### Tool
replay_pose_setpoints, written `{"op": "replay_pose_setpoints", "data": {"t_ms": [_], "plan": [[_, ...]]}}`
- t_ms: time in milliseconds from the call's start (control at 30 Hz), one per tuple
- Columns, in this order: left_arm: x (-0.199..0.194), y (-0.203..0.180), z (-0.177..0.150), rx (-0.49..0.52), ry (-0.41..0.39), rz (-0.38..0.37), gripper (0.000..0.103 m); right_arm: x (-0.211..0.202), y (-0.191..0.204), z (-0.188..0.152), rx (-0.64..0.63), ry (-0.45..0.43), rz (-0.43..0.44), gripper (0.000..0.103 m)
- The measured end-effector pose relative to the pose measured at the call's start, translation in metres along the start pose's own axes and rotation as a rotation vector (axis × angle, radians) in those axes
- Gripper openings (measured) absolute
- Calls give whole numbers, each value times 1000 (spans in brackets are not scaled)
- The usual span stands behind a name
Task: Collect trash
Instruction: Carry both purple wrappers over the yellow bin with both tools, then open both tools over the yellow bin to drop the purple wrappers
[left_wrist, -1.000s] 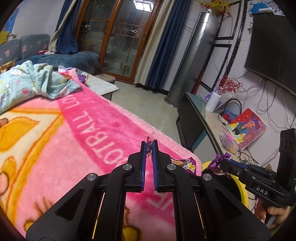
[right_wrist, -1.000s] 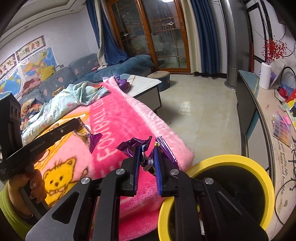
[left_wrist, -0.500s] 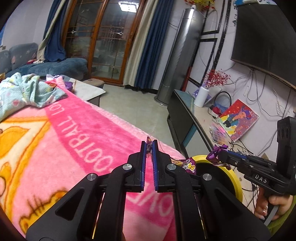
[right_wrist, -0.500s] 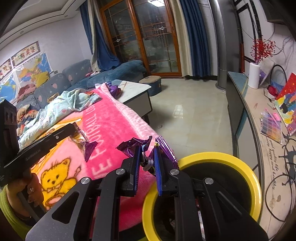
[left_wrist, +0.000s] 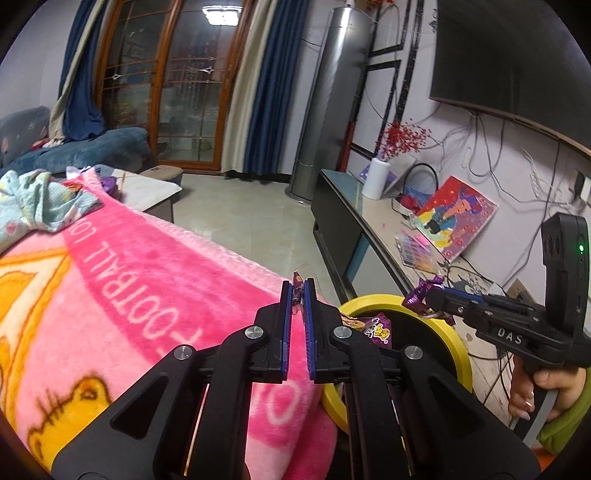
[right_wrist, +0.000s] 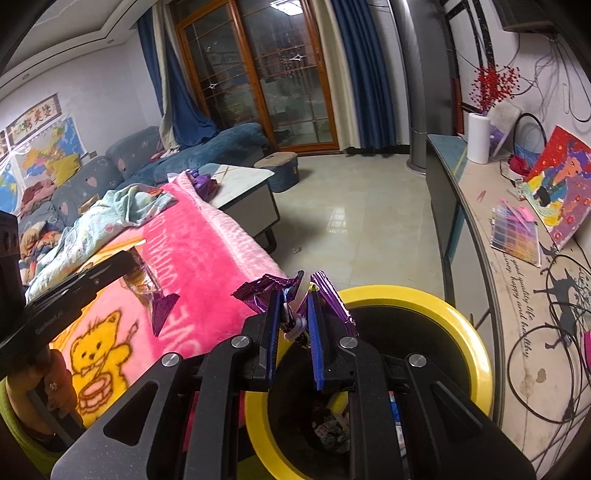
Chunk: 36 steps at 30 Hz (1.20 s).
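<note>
My right gripper (right_wrist: 291, 295) is shut on a crumpled purple wrapper (right_wrist: 332, 295) and holds it over the near rim of the yellow-rimmed black trash bin (right_wrist: 476, 347). In the left wrist view the right gripper (left_wrist: 424, 295) holds the purple wrapper (left_wrist: 417, 293) above the bin (left_wrist: 458, 350). My left gripper (left_wrist: 298, 286) is shut on a clear and purple wrapper (left_wrist: 373, 326), held at the edge of the pink blanket (left_wrist: 147, 280) beside the bin. From the right wrist view the left gripper (right_wrist: 129, 258) carries this wrapper (right_wrist: 162, 304) above the blanket (right_wrist: 207, 266).
The bin holds some trash at its bottom (right_wrist: 332, 428). A low TV bench (right_wrist: 472, 206) with a painting (right_wrist: 557, 184) and a paper roll (right_wrist: 478, 138) runs along the right wall. A light blue cloth (left_wrist: 40, 199) lies on the blanket's far end. A coffee table (right_wrist: 243, 184) stands behind.
Both grippers have moved to the right toward the bin with their wrappers. The right gripper's wrapper now hangs over the bin's opening. Both grips are unchanged.
</note>
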<state>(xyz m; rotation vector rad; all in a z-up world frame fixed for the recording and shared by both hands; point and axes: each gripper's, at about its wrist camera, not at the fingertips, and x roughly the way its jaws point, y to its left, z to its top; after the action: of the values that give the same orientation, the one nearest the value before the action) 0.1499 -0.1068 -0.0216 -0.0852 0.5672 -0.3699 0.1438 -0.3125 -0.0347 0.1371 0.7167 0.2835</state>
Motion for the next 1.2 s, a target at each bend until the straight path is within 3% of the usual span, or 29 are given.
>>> {"op": "replay_pose_setpoints", "data": {"t_ms": [767,1200], "plan": [[21,-75,-29,169,77,-92,3,-20,-58,-19,115,5,-66,15],[35,-96,-45,230,127,-118,4,-11,-77,-26,191,53,-63,17]]}}
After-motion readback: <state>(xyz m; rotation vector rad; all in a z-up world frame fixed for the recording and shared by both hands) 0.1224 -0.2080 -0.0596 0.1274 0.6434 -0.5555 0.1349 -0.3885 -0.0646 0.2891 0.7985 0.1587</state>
